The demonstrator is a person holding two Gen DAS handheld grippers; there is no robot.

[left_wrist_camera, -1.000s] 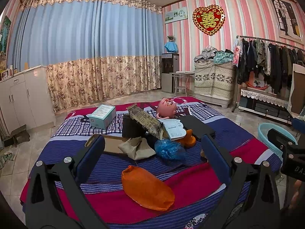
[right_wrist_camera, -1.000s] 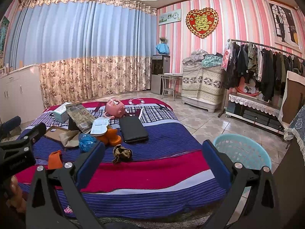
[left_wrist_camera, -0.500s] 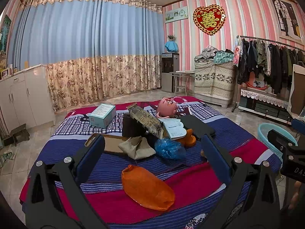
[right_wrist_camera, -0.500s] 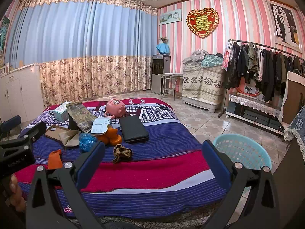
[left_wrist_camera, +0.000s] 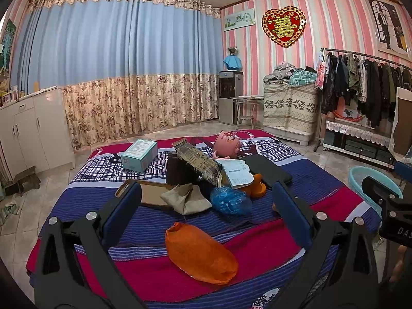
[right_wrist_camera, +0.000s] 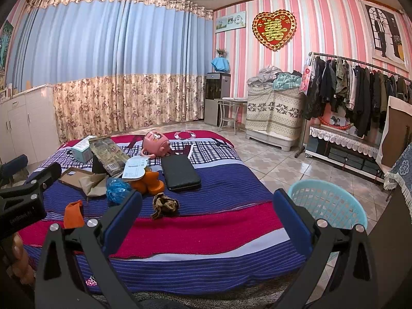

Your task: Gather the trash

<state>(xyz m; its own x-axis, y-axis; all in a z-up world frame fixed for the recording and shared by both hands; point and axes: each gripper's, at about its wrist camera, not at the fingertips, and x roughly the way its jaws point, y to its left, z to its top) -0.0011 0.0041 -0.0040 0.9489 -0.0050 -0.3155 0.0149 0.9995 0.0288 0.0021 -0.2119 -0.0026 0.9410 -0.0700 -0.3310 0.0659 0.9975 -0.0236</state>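
Trash lies on a striped bed [left_wrist_camera: 257, 252]: an orange bag [left_wrist_camera: 200, 253], a crumpled tan paper [left_wrist_camera: 185, 198], a blue plastic wad [left_wrist_camera: 230, 200] and, in the right wrist view, a brown crumpled wad [right_wrist_camera: 164, 204]. The orange bag [right_wrist_camera: 73, 213], tan paper [right_wrist_camera: 94, 182] and blue wad [right_wrist_camera: 117, 189] also show there. A light blue basket [right_wrist_camera: 332, 206] stands on the floor right of the bed [right_wrist_camera: 206, 231]. My left gripper [left_wrist_camera: 206, 208] is open and empty above the orange bag. My right gripper [right_wrist_camera: 206, 213] is open and empty, in front of the bed.
On the bed also lie a teal box [left_wrist_camera: 139, 154], a patterned foil pack [left_wrist_camera: 198, 164], a pink toy head [left_wrist_camera: 226, 146], a black flat case [right_wrist_camera: 180, 173] and an orange toy [right_wrist_camera: 149, 182]. A clothes rack [right_wrist_camera: 360, 90] and cabinets [left_wrist_camera: 33, 128] line the walls.
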